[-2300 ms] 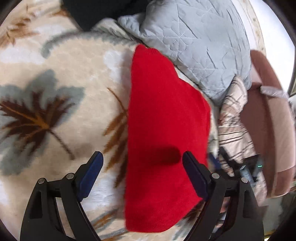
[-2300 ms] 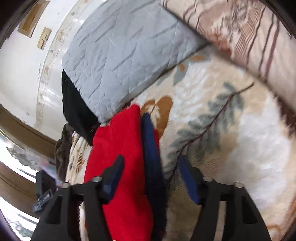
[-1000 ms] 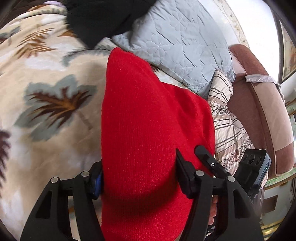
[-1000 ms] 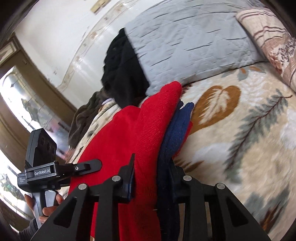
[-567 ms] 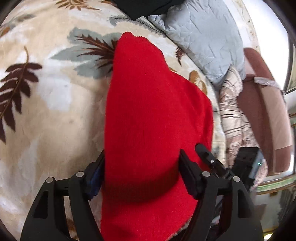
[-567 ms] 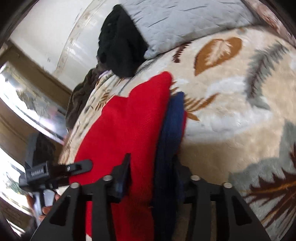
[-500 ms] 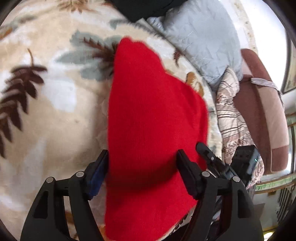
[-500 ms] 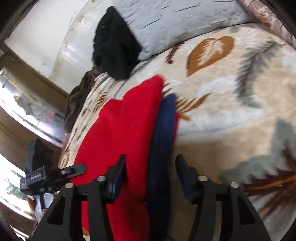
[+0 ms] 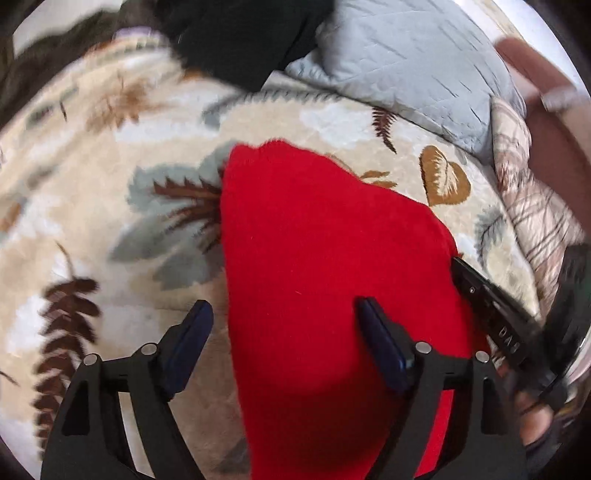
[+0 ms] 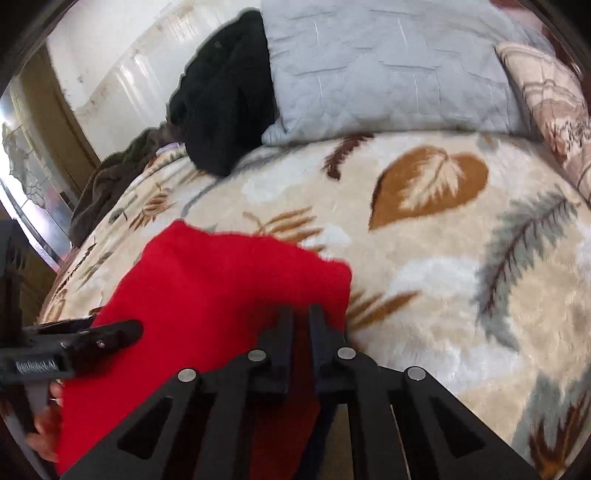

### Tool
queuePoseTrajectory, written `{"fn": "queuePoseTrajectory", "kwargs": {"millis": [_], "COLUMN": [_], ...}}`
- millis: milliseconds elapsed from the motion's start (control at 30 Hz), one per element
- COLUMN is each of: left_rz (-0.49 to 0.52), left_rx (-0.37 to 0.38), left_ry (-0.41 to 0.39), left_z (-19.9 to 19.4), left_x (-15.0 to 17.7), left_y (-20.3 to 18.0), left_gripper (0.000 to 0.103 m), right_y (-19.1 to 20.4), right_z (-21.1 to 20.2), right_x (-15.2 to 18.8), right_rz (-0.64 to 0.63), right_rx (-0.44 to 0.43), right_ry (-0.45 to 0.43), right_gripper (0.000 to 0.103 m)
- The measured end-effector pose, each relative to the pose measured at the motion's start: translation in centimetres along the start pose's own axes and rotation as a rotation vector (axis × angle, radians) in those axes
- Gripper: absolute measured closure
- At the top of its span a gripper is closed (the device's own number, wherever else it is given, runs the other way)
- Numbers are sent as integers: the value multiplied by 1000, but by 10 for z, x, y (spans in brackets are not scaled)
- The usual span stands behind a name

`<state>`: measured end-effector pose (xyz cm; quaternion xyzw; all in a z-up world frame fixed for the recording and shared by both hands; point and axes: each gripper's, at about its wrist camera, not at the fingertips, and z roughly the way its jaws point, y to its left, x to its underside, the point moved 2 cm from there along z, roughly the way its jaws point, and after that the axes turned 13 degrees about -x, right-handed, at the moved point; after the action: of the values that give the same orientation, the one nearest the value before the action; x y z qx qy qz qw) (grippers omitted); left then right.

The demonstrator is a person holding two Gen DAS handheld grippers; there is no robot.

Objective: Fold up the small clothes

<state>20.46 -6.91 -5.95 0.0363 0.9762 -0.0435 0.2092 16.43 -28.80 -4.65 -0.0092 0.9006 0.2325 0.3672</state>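
A folded red knit garment lies flat on the leaf-patterned blanket. My left gripper is open, its two fingers wide apart just above the garment's near left edge, holding nothing. My right gripper is shut on the garment's right edge; its fingers stand nearly together with red cloth between them. The right gripper also shows in the left wrist view, at the garment's right side. The left gripper shows in the right wrist view, at the garment's left edge.
A grey quilted pillow and a black garment lie at the far end of the bed. A striped cushion sits at the right. A brown cloth heap lies at the left bed edge.
The garment has come down and lies flat on the blanket. My left gripper has opened and let go of it. My right gripper has shut on the right edge.
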Motion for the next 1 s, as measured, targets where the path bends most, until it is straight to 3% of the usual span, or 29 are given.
{"fn": "queuePoseTrajectory", "kwargs": {"millis": [133,167,333,367,500,600,700,800,867,1000], "left_rz": [-44,-33,130,145,149,128,135,168,154,142], "left_rx": [78,70,-33,-62,-121,-119,-120,-128,-121,-111], "left_ry": [67,53,-115,-143,-179,-137,-144,-110,-77,-100], "left_z": [-6,-14,-65,-68,-62,-73,-86,-71,-63,-79], "left_x": [-3,-1,33,41,55,56,73,97,105,112], "left_y": [15,17,6,4,-4,0,4,4,5,9], "left_gripper": [20,20,20,19,15,16,17,15,15,15], "right_y": [9,13,37,39,43,52,62,59,63,72], "right_z": [-19,-27,-51,-47,-45,-59,-79,-70,-75,-95], "right_x": [-6,-4,31,41,54,48,60,85,91,93], "right_rz": [6,8,-23,-33,-59,-14,-59,-88,-112,-111], "right_rx": [-15,-50,-181,-175,-124,-114,-139,-76,-41,-48], "right_ry": [34,26,48,64,37,60,50,117,105,100], "right_gripper": [97,88,83,78,79,75,75,75,77,75]}}
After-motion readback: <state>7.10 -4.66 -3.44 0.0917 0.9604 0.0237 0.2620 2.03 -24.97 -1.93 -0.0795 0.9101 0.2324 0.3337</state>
